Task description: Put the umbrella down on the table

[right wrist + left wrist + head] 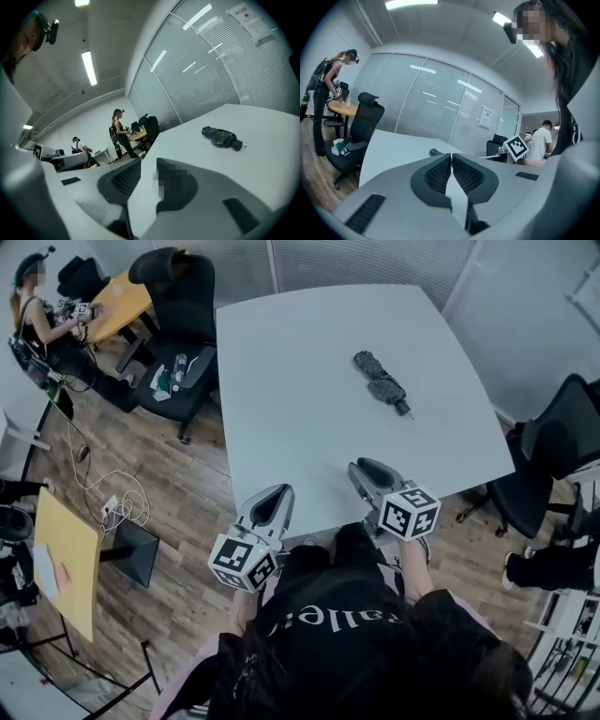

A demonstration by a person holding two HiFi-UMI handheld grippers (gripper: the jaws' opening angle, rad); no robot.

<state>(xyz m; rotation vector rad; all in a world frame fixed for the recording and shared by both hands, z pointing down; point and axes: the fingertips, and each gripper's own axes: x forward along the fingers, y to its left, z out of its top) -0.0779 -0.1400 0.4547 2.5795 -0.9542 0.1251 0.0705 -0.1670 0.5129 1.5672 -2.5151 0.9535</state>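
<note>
Umbrella (382, 382) lies folded on the table (281, 352), well apart from both grippers. Left gripper (271, 504) at table's near edge: jaws pinched together, empty, hiding most of the umbrella in its view. Right gripper (373, 474) over table's near edge: narrow gap, empty.

The umbrella (381, 382) is dark plaid, the table (300, 352) white, the chair (184, 298) black, the floor (187, 507) brown.

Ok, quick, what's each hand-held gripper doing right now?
Left hand-held gripper: closed, holding nothing.
Right hand-held gripper: open, holding nothing.
</note>
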